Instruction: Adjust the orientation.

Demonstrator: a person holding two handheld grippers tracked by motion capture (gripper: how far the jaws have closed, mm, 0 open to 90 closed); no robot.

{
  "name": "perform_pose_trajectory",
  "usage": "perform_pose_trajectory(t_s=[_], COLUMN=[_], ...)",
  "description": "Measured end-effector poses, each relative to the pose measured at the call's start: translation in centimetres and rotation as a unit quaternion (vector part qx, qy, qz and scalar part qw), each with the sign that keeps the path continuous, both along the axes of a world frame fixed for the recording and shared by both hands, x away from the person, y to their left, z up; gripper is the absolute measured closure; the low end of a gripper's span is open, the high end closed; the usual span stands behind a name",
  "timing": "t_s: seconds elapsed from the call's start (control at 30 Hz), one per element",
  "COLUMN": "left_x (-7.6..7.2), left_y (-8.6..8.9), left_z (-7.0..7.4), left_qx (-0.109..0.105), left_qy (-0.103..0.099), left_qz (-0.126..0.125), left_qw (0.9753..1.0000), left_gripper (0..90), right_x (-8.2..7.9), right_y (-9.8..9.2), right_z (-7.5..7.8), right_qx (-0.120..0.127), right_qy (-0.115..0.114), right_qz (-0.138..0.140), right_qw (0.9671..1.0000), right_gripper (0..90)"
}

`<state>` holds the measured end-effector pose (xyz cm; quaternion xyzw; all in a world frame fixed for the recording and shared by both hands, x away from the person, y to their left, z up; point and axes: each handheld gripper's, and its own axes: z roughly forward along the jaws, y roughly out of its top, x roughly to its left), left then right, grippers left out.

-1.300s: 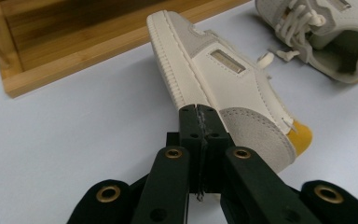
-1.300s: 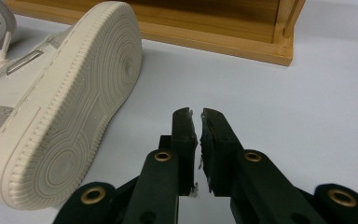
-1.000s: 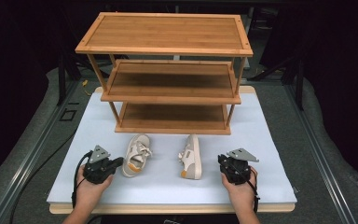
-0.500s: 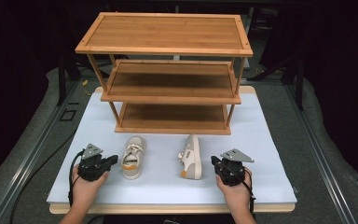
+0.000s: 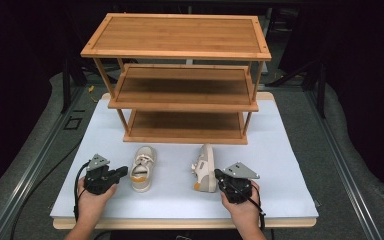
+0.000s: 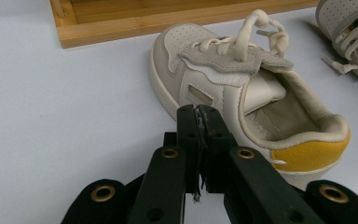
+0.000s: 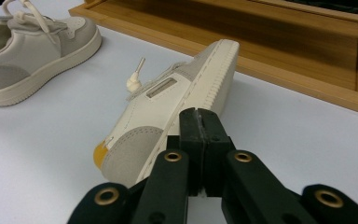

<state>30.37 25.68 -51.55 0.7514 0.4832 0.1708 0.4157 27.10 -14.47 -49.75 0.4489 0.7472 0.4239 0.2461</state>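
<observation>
Both grippers have slid back toward the near edge of the table since a second ago, and the shoes haven't budged. So now I've got the left gripper (image 5: 122,171) sitting just left of the upright shoe (image 5: 142,168), and the right gripper (image 5: 219,175) just right of the tipped shoe (image 5: 205,168), which is lying on its side with the sole facing right. Both shoes are on the white table top (image 5: 280,150), just in front of the bottom shelf of the bamboo rack (image 5: 182,131).

Jaws on both are pressed together with nothing between them; you can see that plainly in each gripper view, left (image 6: 199,122) and right (image 7: 199,122).

Handling-wise, my guess is these are easy. Small sneakers, look light, soft upper, stiffer rubber sole. Not fragile, not slippery, though the smooth side panels might skate a bit under hard pads.

Where I'd grab:
- Upright shoe: the padded heel collar above the yellow tab (image 6: 313,154). One jaw inside the opening, one outside. The wall there is thin enough to pinch and firm enough not to fold.
- Tipped shoe: same heel spot near its yellow tab (image 7: 100,154), or across the sole edge, which is the stiffest part.

I'd steer clear of the laces (image 6: 256,28) and the knotted end (image 7: 134,81); they'd just let the shoe swing. The toe would probably squash and slip out.
</observation>
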Motion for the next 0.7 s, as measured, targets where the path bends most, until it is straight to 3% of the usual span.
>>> perform_pose_trajectory(t_s=[0.17,0.37,0.5,0.7], left_x=[0.13,0.15,0.16,0.16], left_y=[0.19,0.4,0.49,0.68], left_z=[-0.02,0.1,0.1,0.18], left_qx=[-0.008,-0.014,-0.016,-0.019], left_qy=[0.001,0.0,0.001,0.002], left_qz=[0.002,0.004,0.004,0.005], left_qw=[1.0,0.9999,0.9999,0.9998], left_gripper=[87.7,88.0,87.9,87.7], right_x=[0.38,0.53,0.31,0.32], right_y=[0.25,0.46,0.65,-0.11], right_z=[-0.28,-0.52,-0.5,-0.55], right_qx=[0.012,0.008,-0.011,-0.009], right_qy=[0.01,0.012,0.006,0.012], right_qz=[0.003,0.008,-0.003,-0.017], right_qw=[0.9999,0.9999,0.9999,0.9997], right_gripper=[88.6,88.6,89.2,89.0])
